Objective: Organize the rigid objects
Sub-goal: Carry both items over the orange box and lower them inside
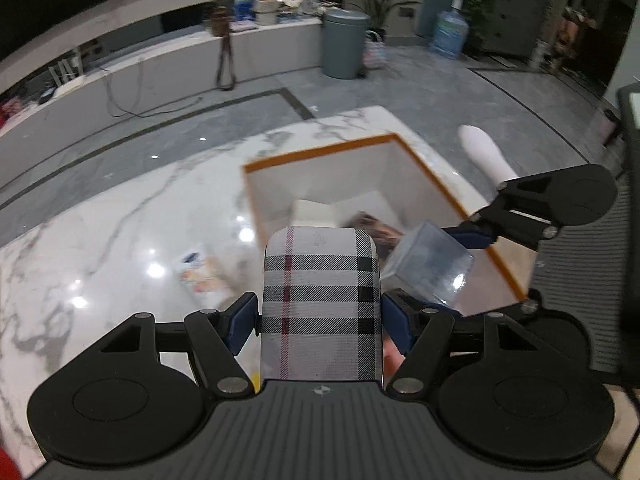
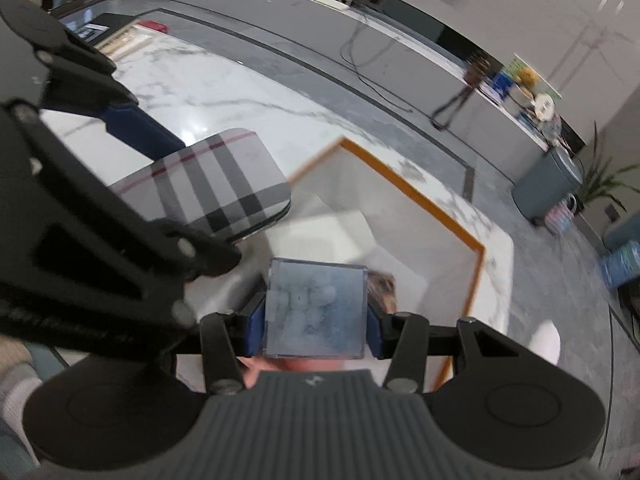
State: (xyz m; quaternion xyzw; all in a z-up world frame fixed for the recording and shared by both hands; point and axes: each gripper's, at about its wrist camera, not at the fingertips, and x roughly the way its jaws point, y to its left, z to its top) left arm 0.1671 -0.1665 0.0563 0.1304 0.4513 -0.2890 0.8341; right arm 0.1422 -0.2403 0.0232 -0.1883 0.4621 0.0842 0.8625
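Note:
My left gripper [image 1: 320, 320] is shut on a plaid case [image 1: 320, 292], grey-white with black and red stripes; its blue pads press both sides. In the right wrist view the same plaid case [image 2: 224, 184] hangs at the left. My right gripper [image 2: 316, 320] is shut on a clear plastic cube [image 2: 316, 308] with a bluish, cloudy inside. From the left wrist view that cube [image 1: 428, 264] hangs just right of the plaid case. Both are held above the near side of a white box with an orange rim [image 1: 320, 150], [image 2: 424, 200], which holds a white item [image 1: 316, 212] and a printed card [image 1: 376, 228].
The box stands on a white marble table [image 1: 120, 232]. A printed packet [image 1: 200, 276] lies on the table left of the box. Beyond are grey floor, a grey bin [image 1: 344, 44], a water jug [image 1: 450, 34] and a long low counter [image 1: 160, 68].

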